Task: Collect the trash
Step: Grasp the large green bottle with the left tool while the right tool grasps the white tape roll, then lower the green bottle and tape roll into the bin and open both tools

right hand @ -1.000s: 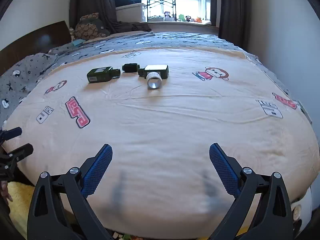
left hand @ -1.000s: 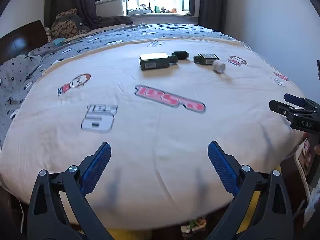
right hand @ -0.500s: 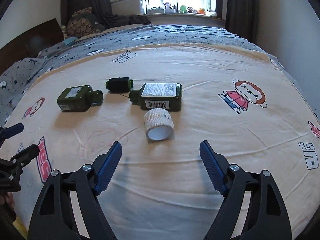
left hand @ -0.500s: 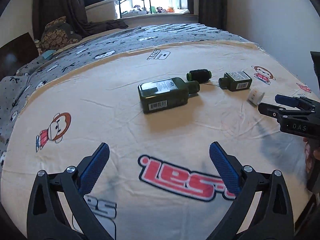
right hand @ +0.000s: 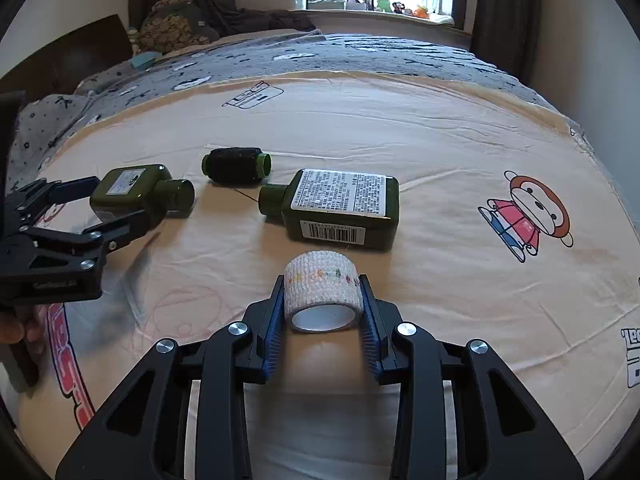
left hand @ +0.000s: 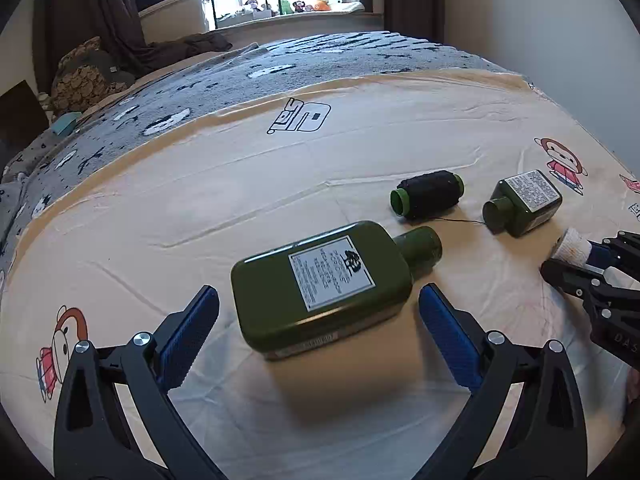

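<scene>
On the cream bed sheet lie a large green bottle (left hand: 320, 284), a small green bottle (left hand: 522, 208), a black thread spool (left hand: 428, 196) and a white tape roll (right hand: 322, 290). My left gripper (left hand: 318, 320) is open, its blue pads on either side of the large bottle's base, apart from it. My right gripper (right hand: 322, 312) is shut on the tape roll, pads against both sides; it also shows in the left wrist view (left hand: 576, 256). In the right wrist view the small bottle (right hand: 344, 208) lies just beyond the roll, and the left gripper (right hand: 96, 208) flanks the large bottle (right hand: 136, 190).
The bed (left hand: 200, 184) fills both views, with a grey patterned blanket (left hand: 280, 68) at the far side and pillows (left hand: 88, 76) at the back left. A window sill with toys (right hand: 384, 4) is behind. A wall runs along the right (left hand: 540, 20).
Both grippers moved forward over the bed. My left gripper now straddles the large bottle. My right gripper closed on the tape roll, which was lying free before.
</scene>
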Available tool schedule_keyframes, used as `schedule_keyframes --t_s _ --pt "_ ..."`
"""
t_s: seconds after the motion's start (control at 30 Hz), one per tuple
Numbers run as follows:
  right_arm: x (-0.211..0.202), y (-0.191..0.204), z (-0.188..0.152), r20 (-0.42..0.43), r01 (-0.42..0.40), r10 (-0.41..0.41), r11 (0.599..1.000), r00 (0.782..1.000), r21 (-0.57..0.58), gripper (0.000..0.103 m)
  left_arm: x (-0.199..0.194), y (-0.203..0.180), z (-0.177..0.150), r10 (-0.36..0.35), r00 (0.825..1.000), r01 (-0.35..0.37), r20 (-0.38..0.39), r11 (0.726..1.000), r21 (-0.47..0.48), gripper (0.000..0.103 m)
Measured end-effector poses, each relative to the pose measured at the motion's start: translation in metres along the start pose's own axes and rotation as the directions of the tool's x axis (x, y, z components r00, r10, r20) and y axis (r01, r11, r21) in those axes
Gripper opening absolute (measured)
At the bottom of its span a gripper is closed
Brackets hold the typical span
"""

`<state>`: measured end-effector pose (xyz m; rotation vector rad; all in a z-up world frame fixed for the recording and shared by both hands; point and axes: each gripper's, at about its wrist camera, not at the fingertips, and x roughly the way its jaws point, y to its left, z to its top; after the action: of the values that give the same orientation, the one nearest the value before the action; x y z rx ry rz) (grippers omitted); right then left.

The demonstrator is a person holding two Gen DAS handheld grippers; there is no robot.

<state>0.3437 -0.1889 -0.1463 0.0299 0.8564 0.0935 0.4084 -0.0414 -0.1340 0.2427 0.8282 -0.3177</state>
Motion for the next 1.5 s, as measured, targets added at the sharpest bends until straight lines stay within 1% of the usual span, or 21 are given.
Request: schedule_keyframes --t_s 0.07,0.17,0.2,0.23,0.4,0.57,0.73,0.83,1.03,1.1,1.23,1.37,1.43,1.5 --pt "0.002 -0.003 0.0 -0.001 -0.015 0.015 1.0 1.0 0.01 0.035 0.009 0.003 0.004 -0.007 1.0 0.007 -0.016 1.0 0.005 0.095" --pt "0.003 -0.003 0.001 -0.002 -0.021 0.021 1.0 1.0 0.013 0.035 0.018 0.005 0.007 -0.04 0.999 0.04 -0.032 0.999 0.012 0.093" --pt "0.004 -0.003 0.001 -0.001 -0.017 0.017 1.0 1.0 0.009 0.035 0.019 0.004 0.008 -0.057 0.998 0.058 -0.04 0.998 0.014 0.085" --pt "0.004 -0.002 0.002 -0.002 -0.012 0.012 1.0 1.0 0.004 0.035 0.02 0.003 0.008 -0.069 0.997 0.069 -0.046 0.997 0.015 0.085" --pt "0.004 -0.001 0.005 0.003 -0.005 0.005 1.0 1.0 -0.002 0.034 0.01 0.006 0.004 -0.059 0.997 0.058 -0.046 0.998 -0.015 0.084" --pt "-0.014 0.001 0.001 0.024 -0.001 0.002 1.0 1.0 -0.017 0.034 -0.03 0.007 -0.009 -0.025 1.0 0.025 -0.015 0.999 -0.038 0.084" --pt "-0.054 0.006 -0.008 0.066 0.0 0.003 0.999 0.998 -0.043 0.034 -0.089 -0.002 -0.027 0.016 0.999 -0.014 0.032 0.998 -0.063 0.084" --pt "-0.083 0.01 -0.019 0.09 -0.002 0.007 0.998 0.996 -0.063 0.034 -0.126 -0.012 -0.045 0.037 0.998 -0.032 0.057 0.996 -0.078 0.084" --pt "-0.147 0.013 -0.056 0.159 -0.034 0.048 0.996 0.986 -0.088 0.034 -0.193 -0.036 -0.094 0.038 0.994 -0.026 0.104 0.993 -0.119 0.084" --pt "-0.167 0.014 -0.074 0.176 -0.052 0.067 0.994 0.982 -0.093 0.034 -0.209 -0.046 -0.112 0.04 0.992 -0.026 0.119 0.993 -0.118 0.084" --pt "-0.2 0.02 -0.114 0.204 -0.079 0.1 0.991 0.974 -0.109 0.034 -0.24 -0.07 -0.152 0.021 0.988 -0.004 0.155 0.994 -0.111 0.084" --pt "-0.226 0.029 -0.157 0.209 -0.11 0.136 0.986 0.968 -0.129 0.034 -0.261 -0.094 -0.189 -0.01 0.985 0.027 0.172 0.995 -0.095 0.084" --pt "-0.232 0.031 -0.176 0.207 -0.116 0.141 0.985 0.968 -0.126 0.034 -0.269 -0.105 -0.208 -0.026 0.985 0.043 0.171 0.995 -0.093 0.084" --pt "-0.235 0.032 -0.194 0.196 -0.123 0.144 0.986 0.97 -0.114 0.034 -0.273 -0.112 -0.227 -0.029 0.986 0.044 0.161 0.995 -0.087 0.084"
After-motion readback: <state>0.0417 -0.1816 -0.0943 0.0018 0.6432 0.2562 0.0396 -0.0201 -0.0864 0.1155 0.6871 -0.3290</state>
